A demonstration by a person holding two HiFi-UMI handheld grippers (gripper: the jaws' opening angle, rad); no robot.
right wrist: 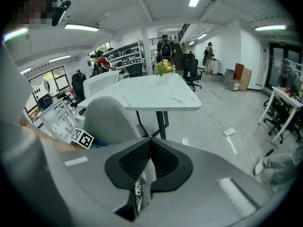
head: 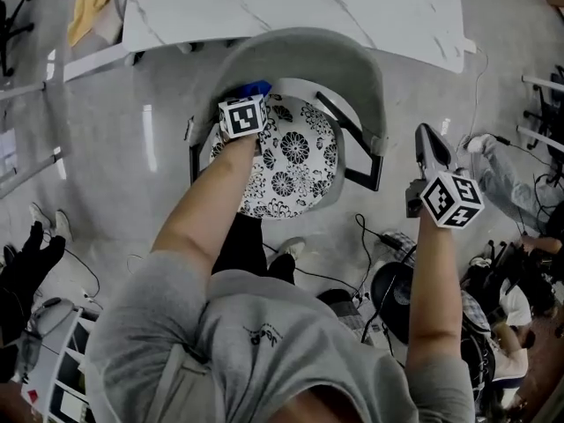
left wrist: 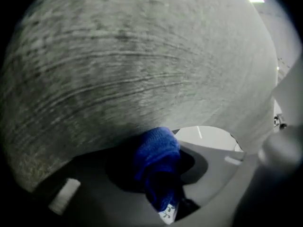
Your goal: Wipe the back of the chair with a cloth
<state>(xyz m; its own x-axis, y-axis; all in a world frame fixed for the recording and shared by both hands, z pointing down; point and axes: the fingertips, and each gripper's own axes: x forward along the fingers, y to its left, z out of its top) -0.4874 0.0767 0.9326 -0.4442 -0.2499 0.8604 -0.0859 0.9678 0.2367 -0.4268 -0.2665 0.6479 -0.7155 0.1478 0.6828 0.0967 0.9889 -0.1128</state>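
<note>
Cloth [left wrist: 157, 157]: blue, bunched up, clamped between the jaws of the left gripper [head: 246, 102]. Jaws closed on it, with the folded end sticking out past the tips. That end sits right up against the inner face of the chair back [head: 304, 55]. Contact looks likely in the left gripper view, but I can't confirm it. From the head view, the cloth is at the left end of the curved back, just above the rear edge of the seat [head: 295, 161].

Chair back is grey fabric and fills most of the left gripper view, where it's streaky and blurred. Seat has a black-and-white floral pattern. Left forearm reaches over the seat toward the back.

Right gripper [right wrist: 150, 145]: jaws shut tip to tip, nothing between them. It's held in the air to the right of the chair, well apart from it, past the right armrest [head: 363, 152]. It points across the room, at the chair back and the table [right wrist: 163, 94].

Table has a white marble-look top and stands just behind the chair. A small bunch of flowers [right wrist: 164, 67] is at its far end. Yellow rag [head: 89, 3] lies on a separate surface off to the left, away from the chair. Cables [head: 370, 236] run across the floor to the right of the chair.
</note>
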